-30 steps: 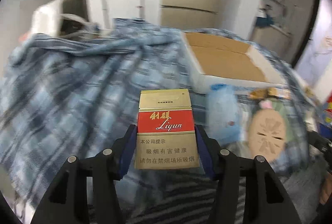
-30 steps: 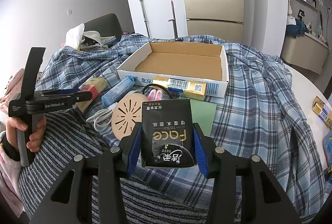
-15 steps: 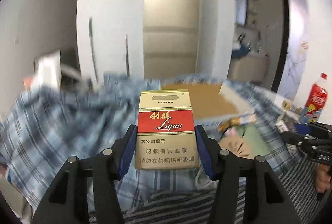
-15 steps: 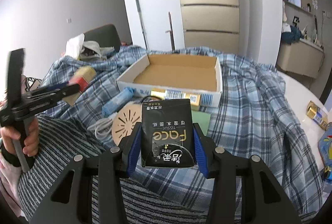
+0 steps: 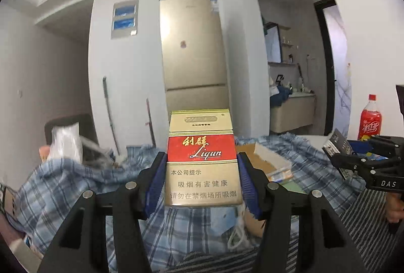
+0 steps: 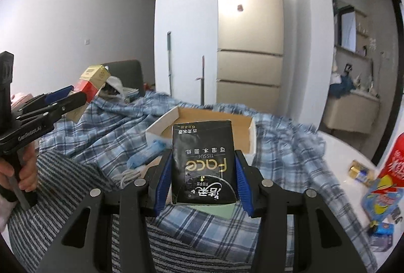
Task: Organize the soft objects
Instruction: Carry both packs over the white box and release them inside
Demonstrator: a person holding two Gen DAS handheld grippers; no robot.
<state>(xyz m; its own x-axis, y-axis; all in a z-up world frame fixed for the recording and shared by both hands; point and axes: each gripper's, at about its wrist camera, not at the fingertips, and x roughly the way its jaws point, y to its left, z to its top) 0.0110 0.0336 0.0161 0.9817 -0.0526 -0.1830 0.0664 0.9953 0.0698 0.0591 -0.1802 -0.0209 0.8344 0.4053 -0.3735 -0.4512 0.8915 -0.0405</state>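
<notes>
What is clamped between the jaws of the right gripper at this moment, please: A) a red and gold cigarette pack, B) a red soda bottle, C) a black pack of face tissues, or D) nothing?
C: the right gripper is shut on the black tissue pack; the cigarette pack sits in the left gripper.

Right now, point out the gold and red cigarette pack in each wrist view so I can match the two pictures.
Left wrist view: the cigarette pack stands upright at centre, clamped in the left hand-held gripper.
Right wrist view: the same pack sits at the far left, tilted, at that gripper's tip.
Shared landmark: the gold fridge against the far wall.
</notes>
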